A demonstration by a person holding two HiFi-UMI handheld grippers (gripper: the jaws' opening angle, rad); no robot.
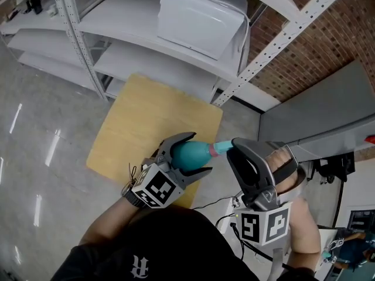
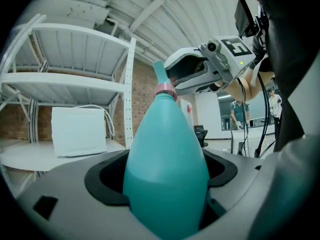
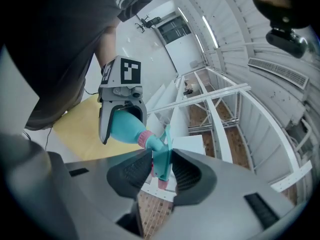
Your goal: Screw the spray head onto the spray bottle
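Observation:
In the head view the teal spray bottle (image 1: 188, 153) lies on its side in the air above a yellow board, and my left gripper (image 1: 199, 153) is shut on its body. A pink collar (image 1: 220, 148) rings the neck, which points right into my right gripper (image 1: 233, 148). The right gripper view shows that gripper (image 3: 161, 166) shut on the teal spray head (image 3: 163, 156), which sits at the bottle's (image 3: 122, 128) neck. In the left gripper view the bottle (image 2: 166, 169) fills the jaws, with the collar (image 2: 165, 89) and spray head (image 2: 160, 73) rising toward the right gripper (image 2: 197, 73).
The yellow board (image 1: 140, 127) lies on the pale floor below both grippers. White metal shelves (image 1: 135, 45) carrying a white box (image 1: 199, 13) stand behind it, against a brick wall (image 1: 328, 45). A grey slab (image 1: 316, 116) is at the right. A person (image 2: 239, 115) stands far off.

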